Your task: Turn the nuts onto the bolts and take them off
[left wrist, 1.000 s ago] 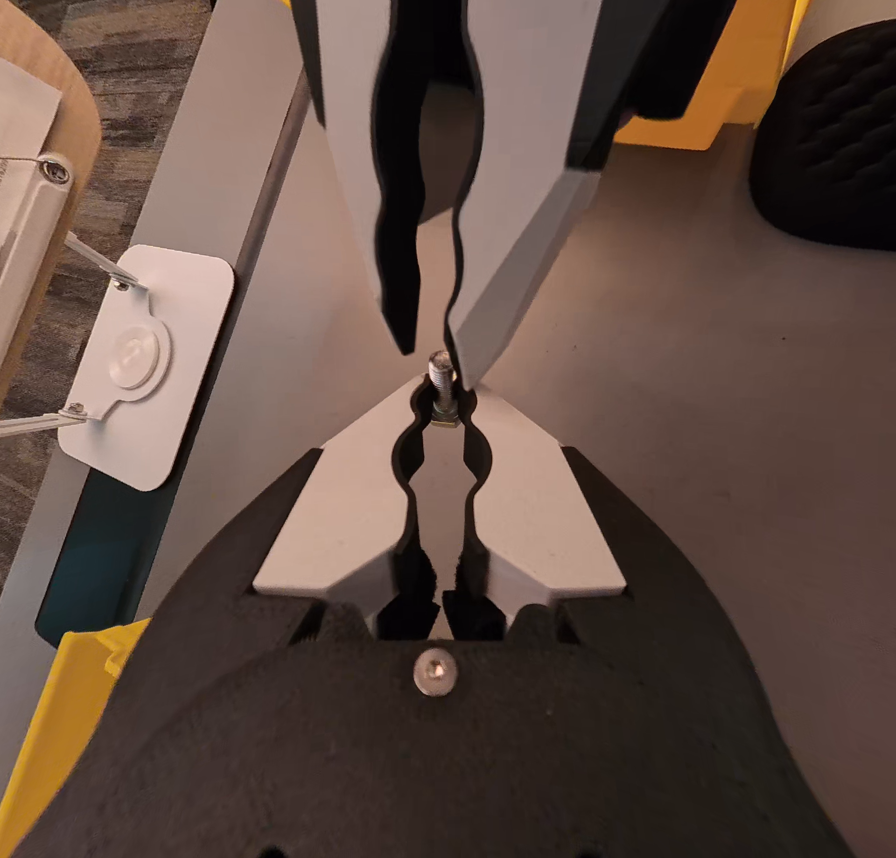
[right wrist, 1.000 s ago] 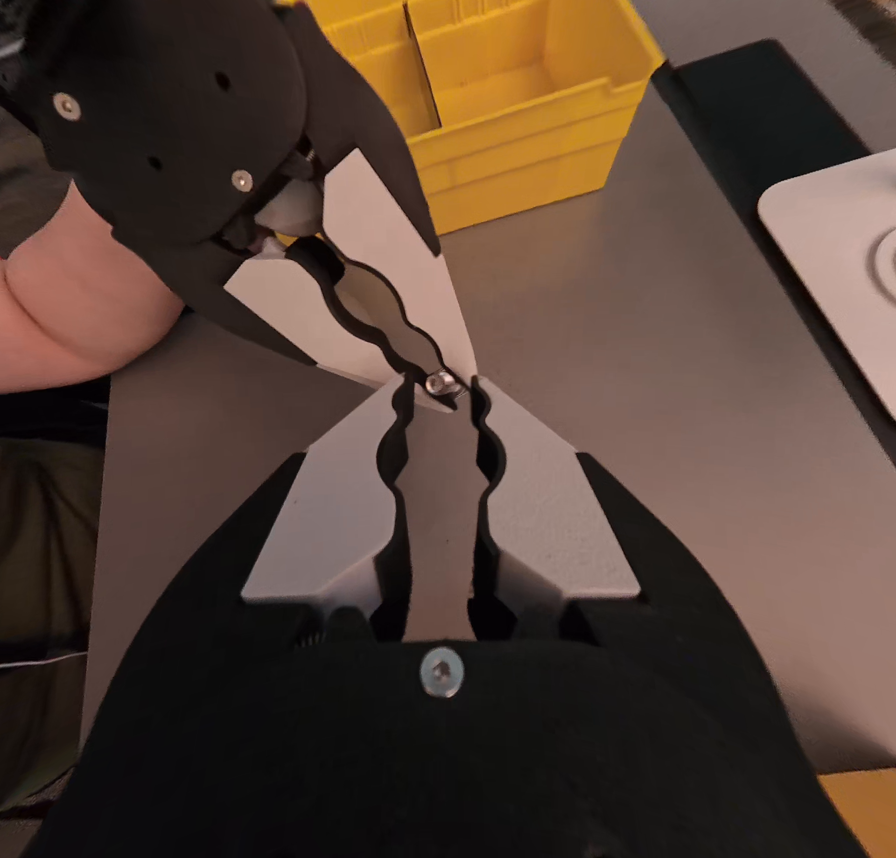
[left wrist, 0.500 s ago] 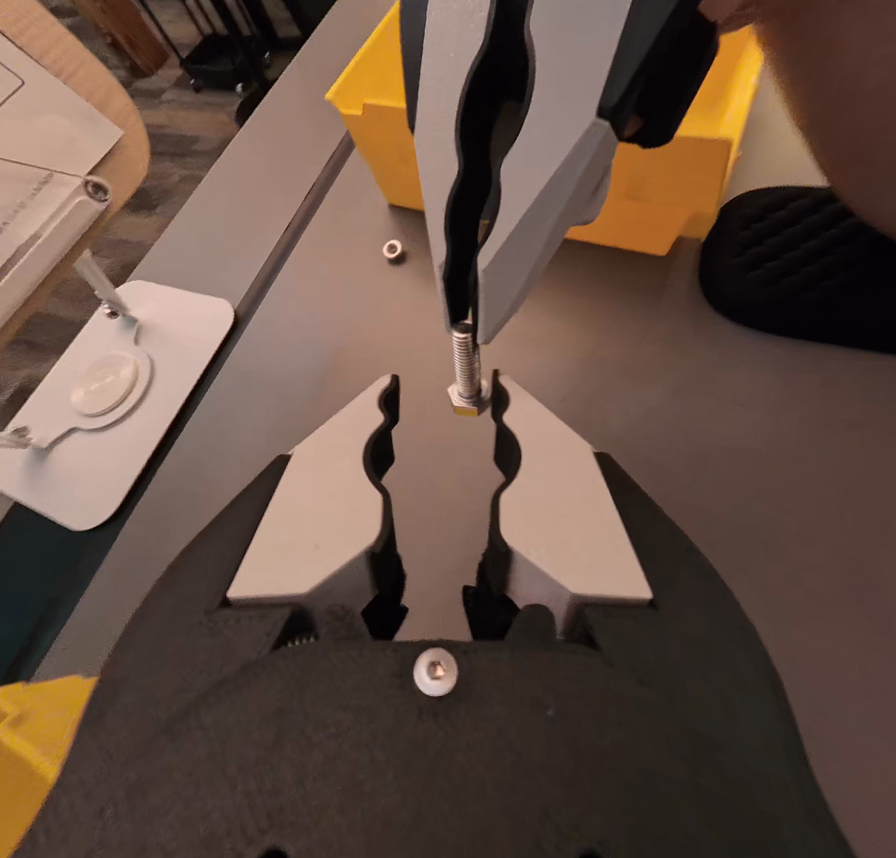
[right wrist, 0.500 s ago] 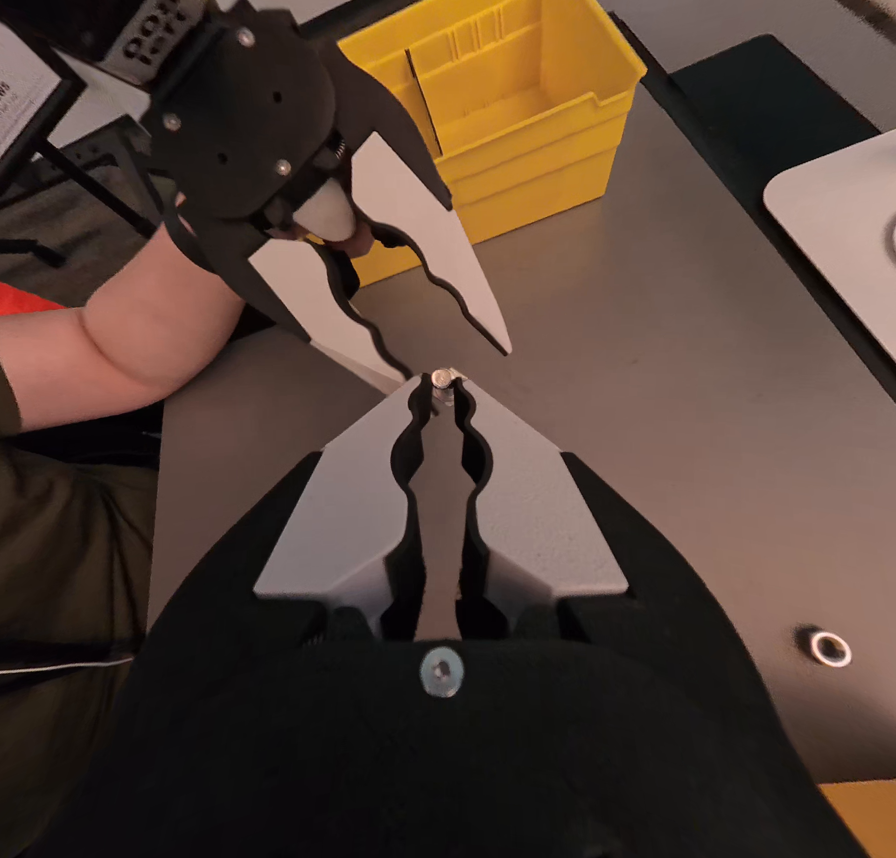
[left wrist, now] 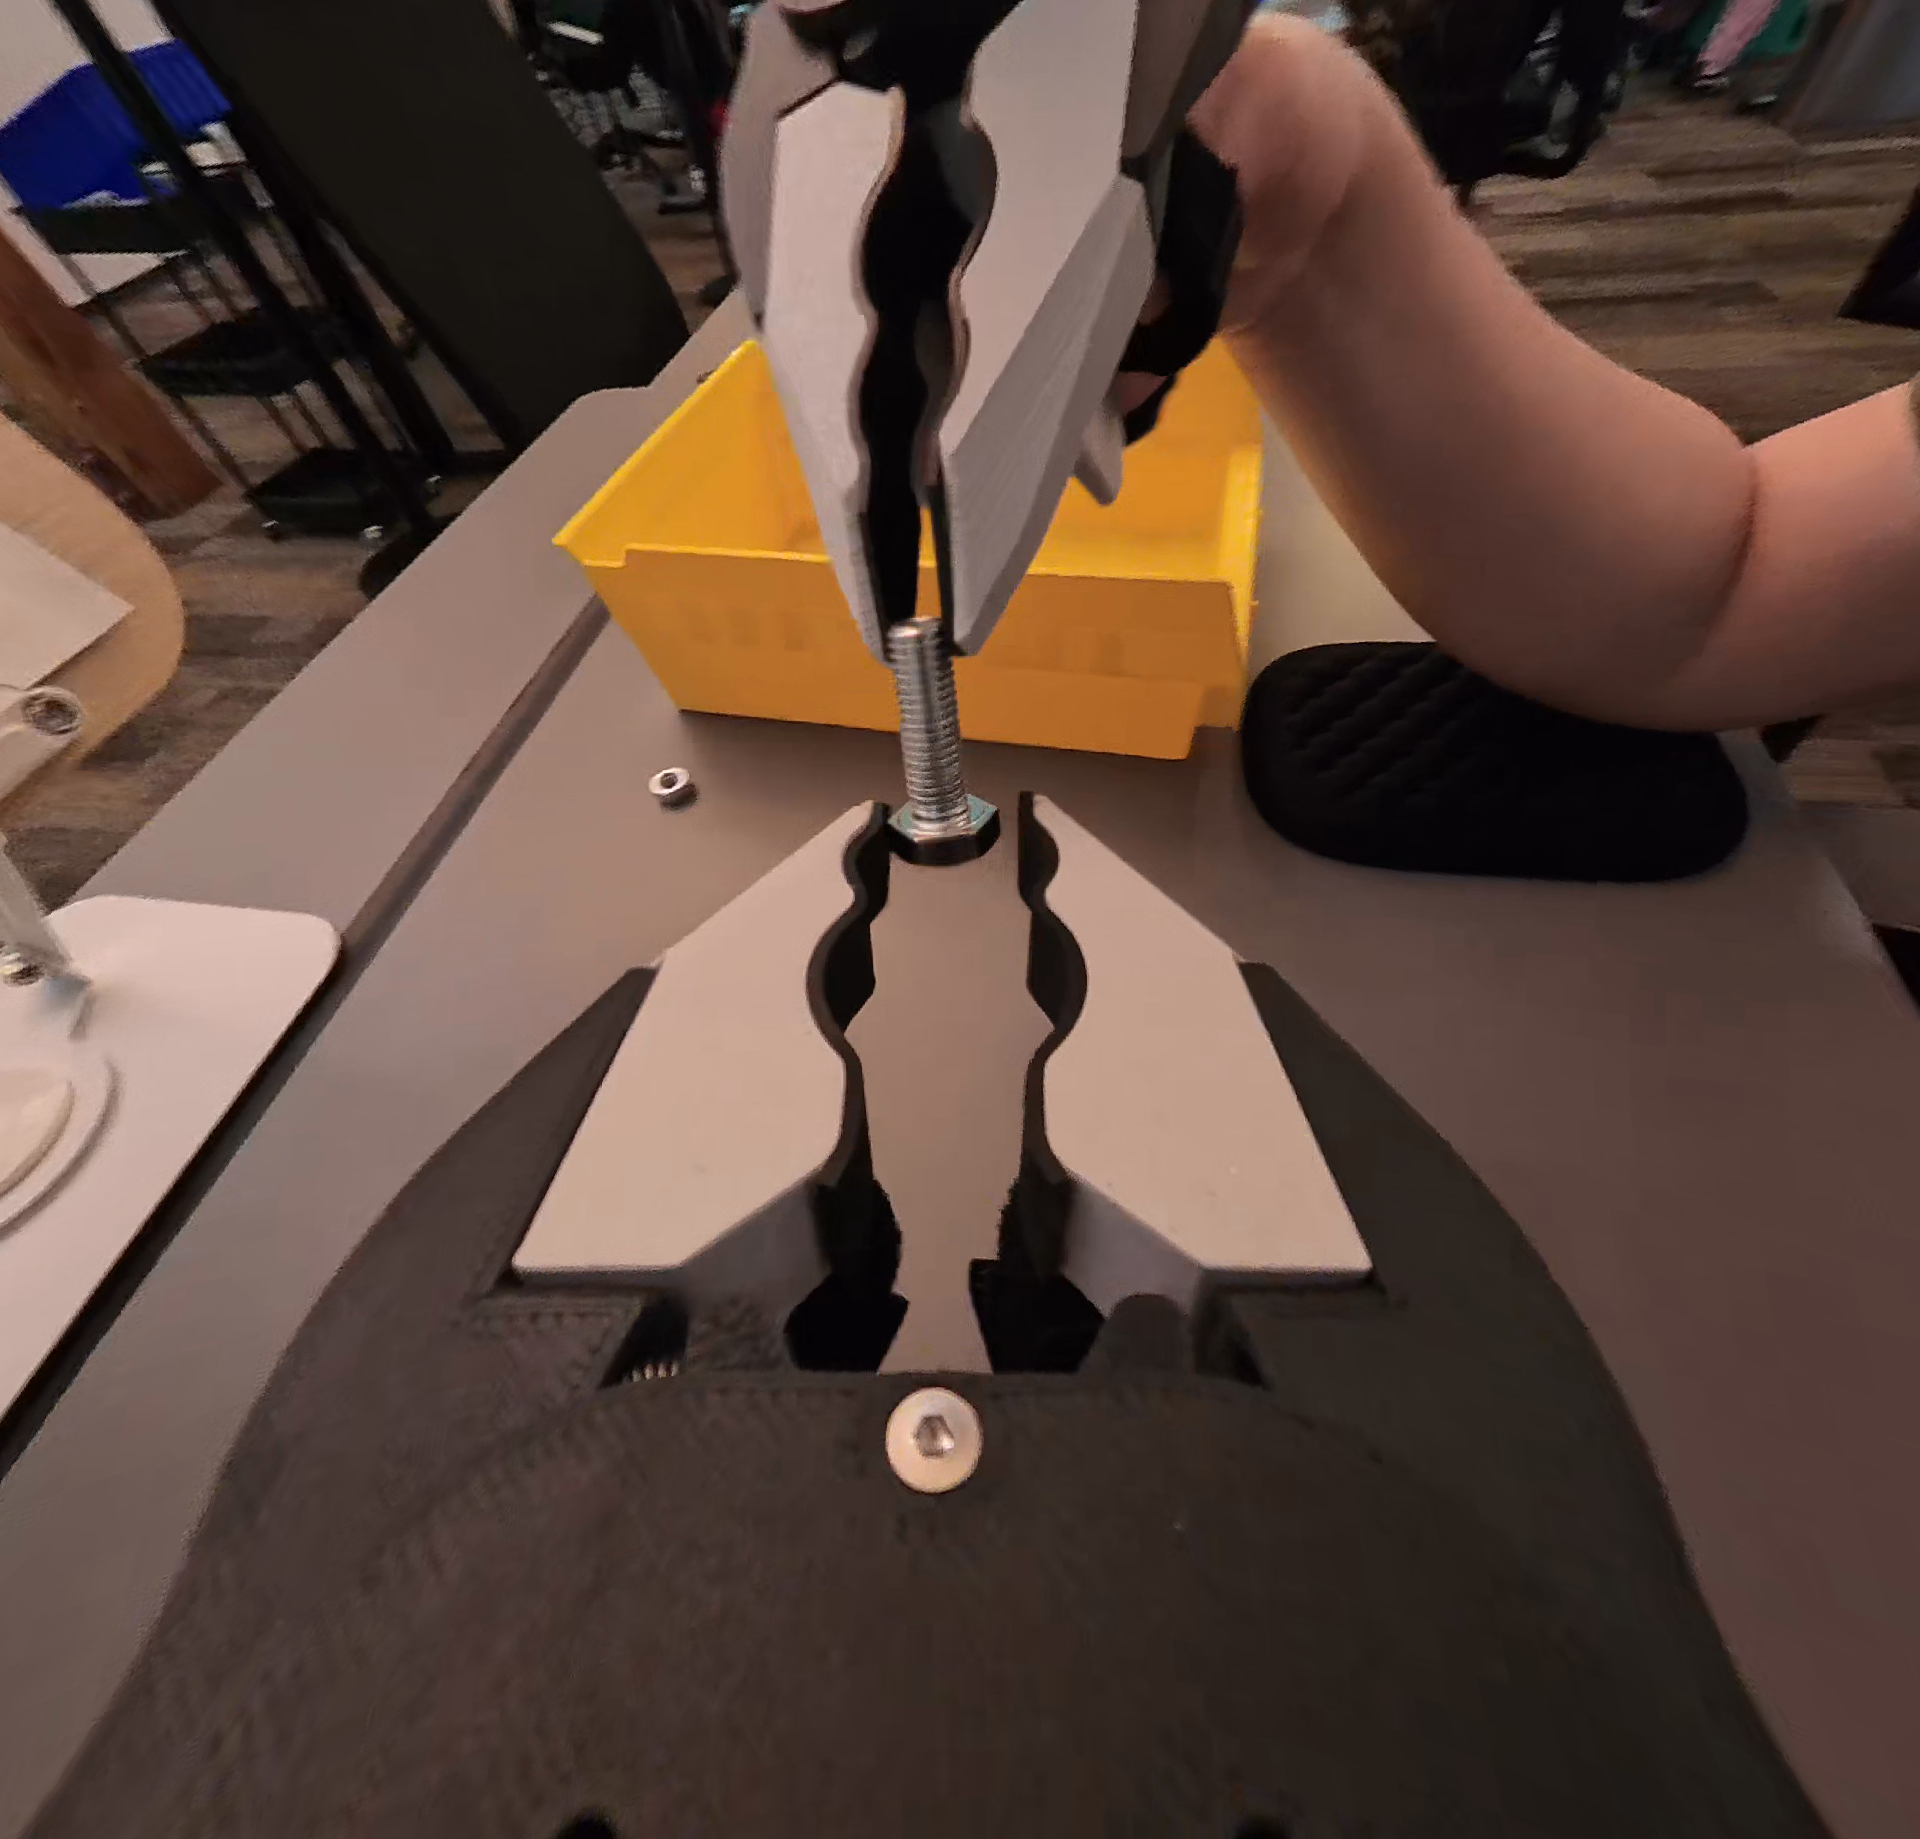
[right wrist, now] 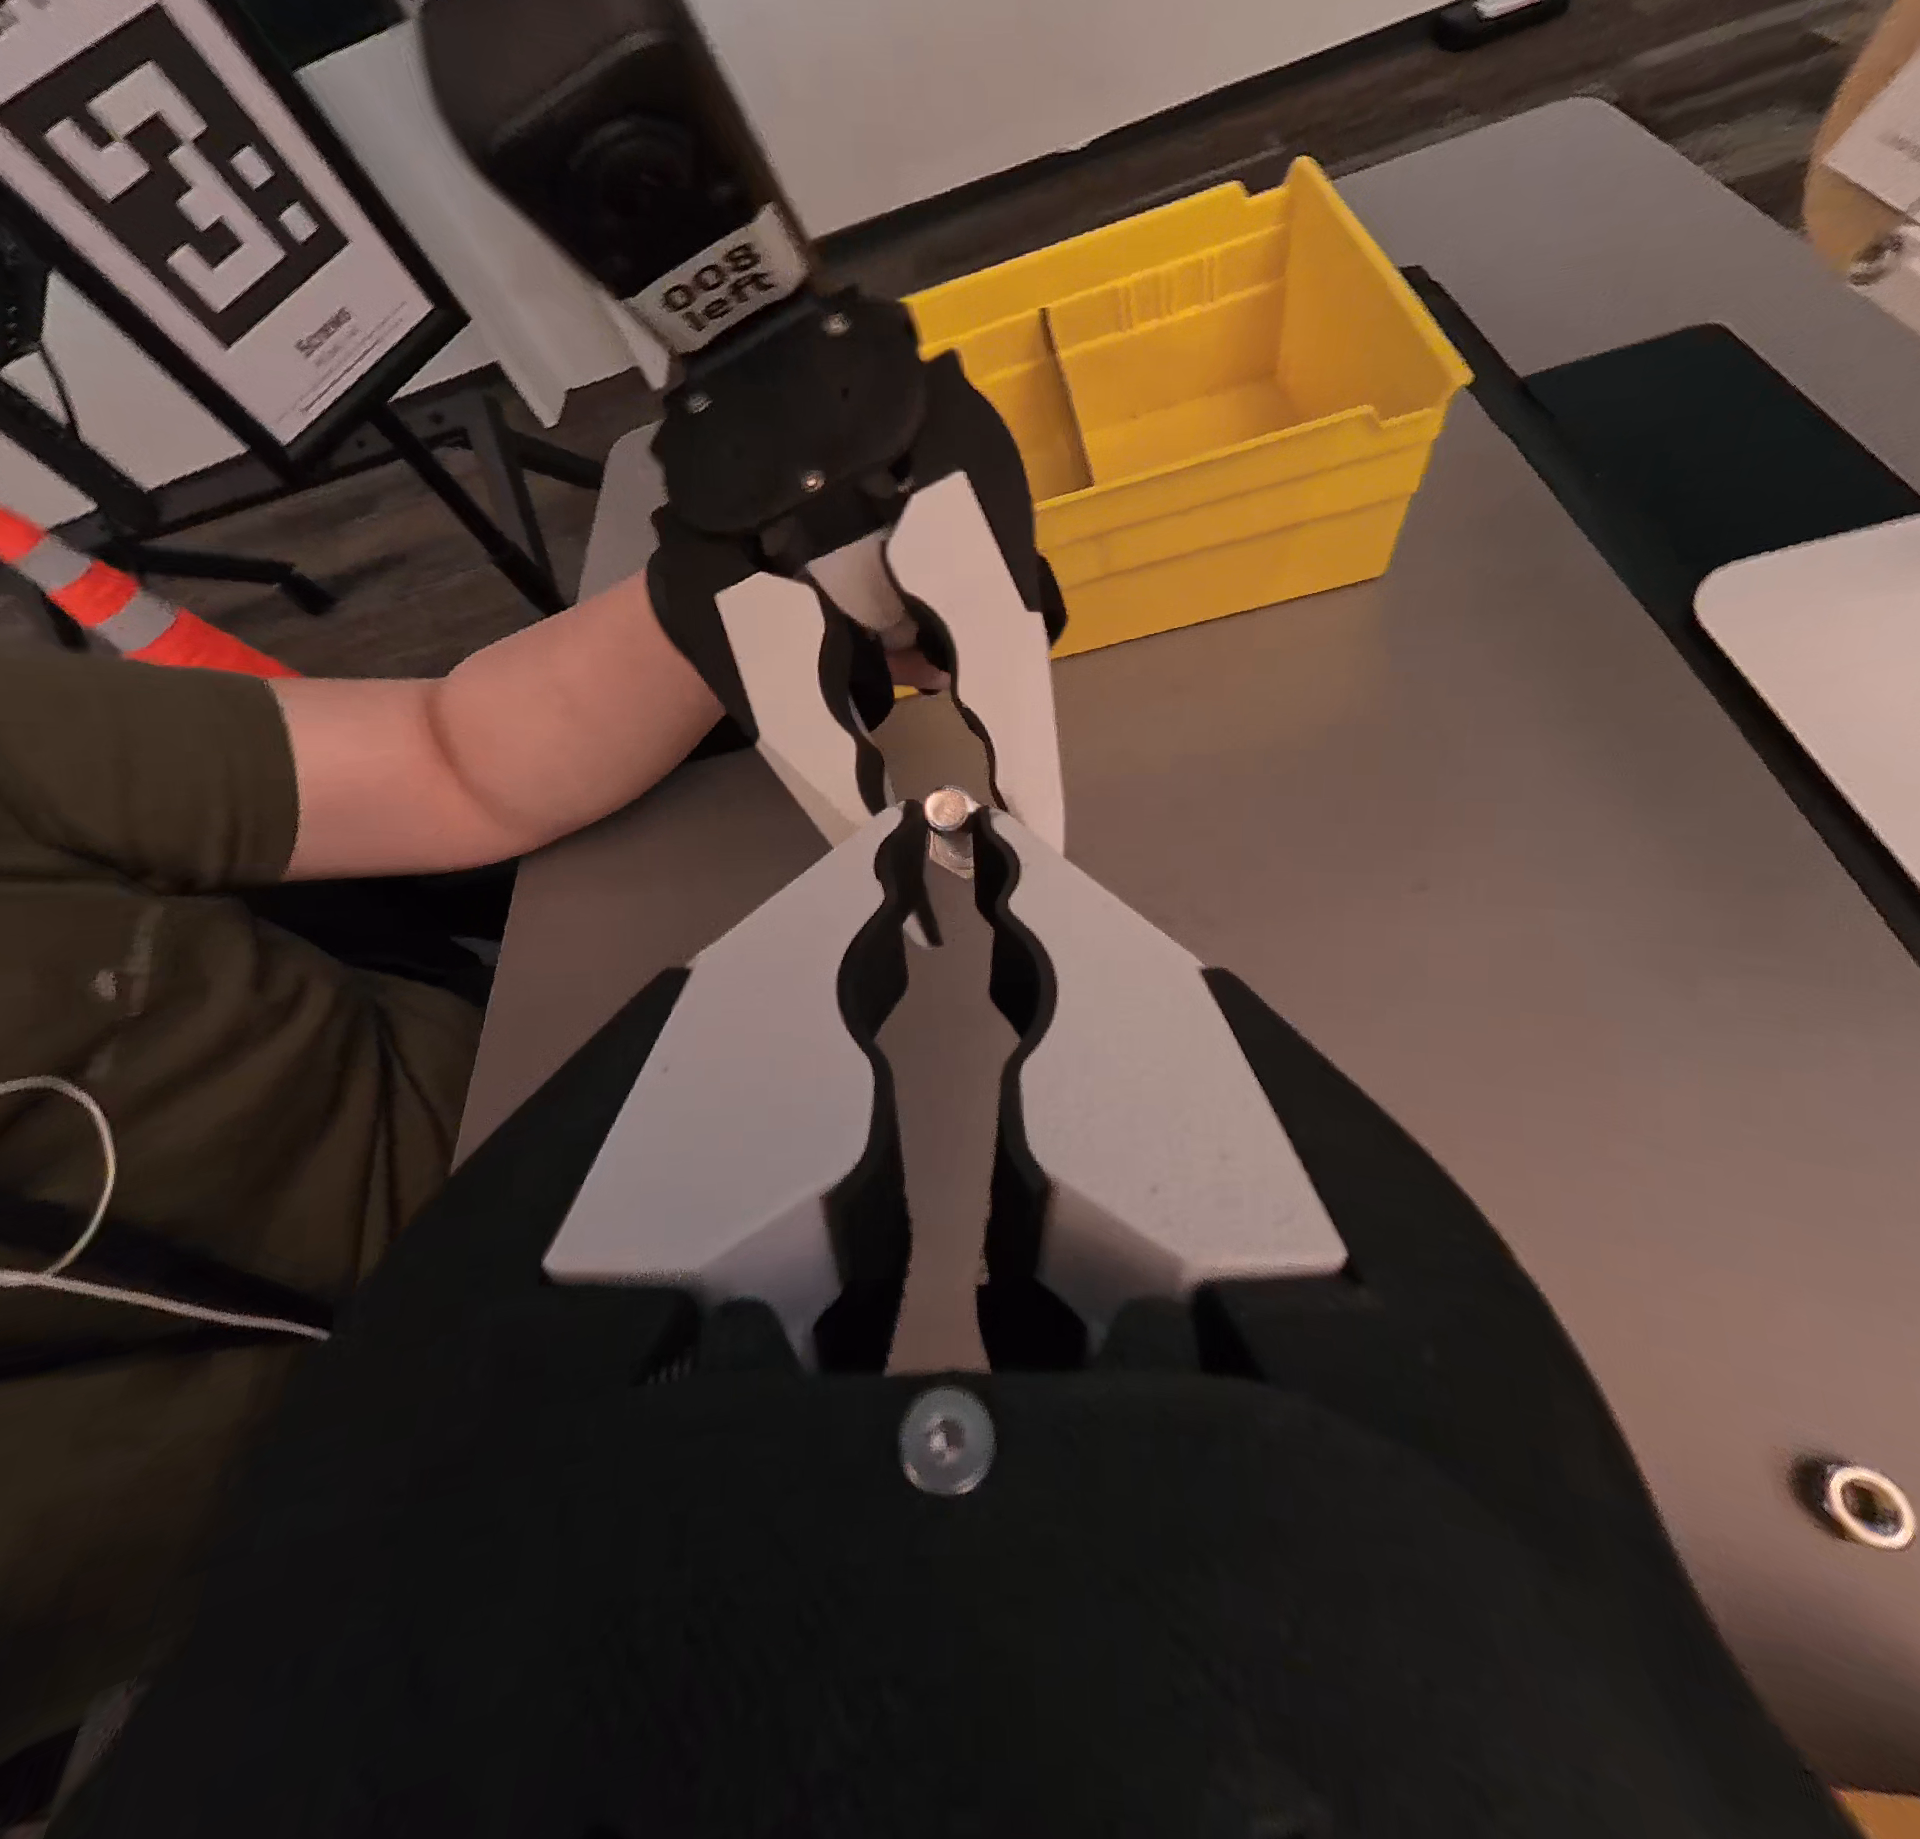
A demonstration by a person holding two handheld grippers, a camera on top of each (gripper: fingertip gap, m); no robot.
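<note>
The right gripper [left wrist: 914,636] comes down from above with its jaws clamped on the tip of the bolt [left wrist: 920,724], which stands upright with its threaded shank bare and its hex head [left wrist: 943,833] down near the grey table [left wrist: 1455,1062]. The left gripper [left wrist: 943,823] has its jaws apart, one tip on each side of the hex head; whether they touch it I cannot tell. In the right wrist view the bolt [right wrist: 948,828] is seen end-on between the right gripper's [right wrist: 948,818] tips, with the left gripper [right wrist: 935,771] reaching in from beyond.

No nut sits on the shank. A loose nut [left wrist: 672,784] lies on the table well to the left of the bolt, near the yellow bin [left wrist: 748,626] — the same nut [right wrist: 1860,1503], probably, shows close to the camera in the right wrist view.

The step in hand looks like a hand-over: the left jaws should close squarely on two opposite flats of the hex head, low enough to leave all the thread free. Only once that grip is firm should the right jaws let go — otherwise the bolt is likely to tip or drop. The shank should stay vertical so a nut can start without cross-threading
</note>
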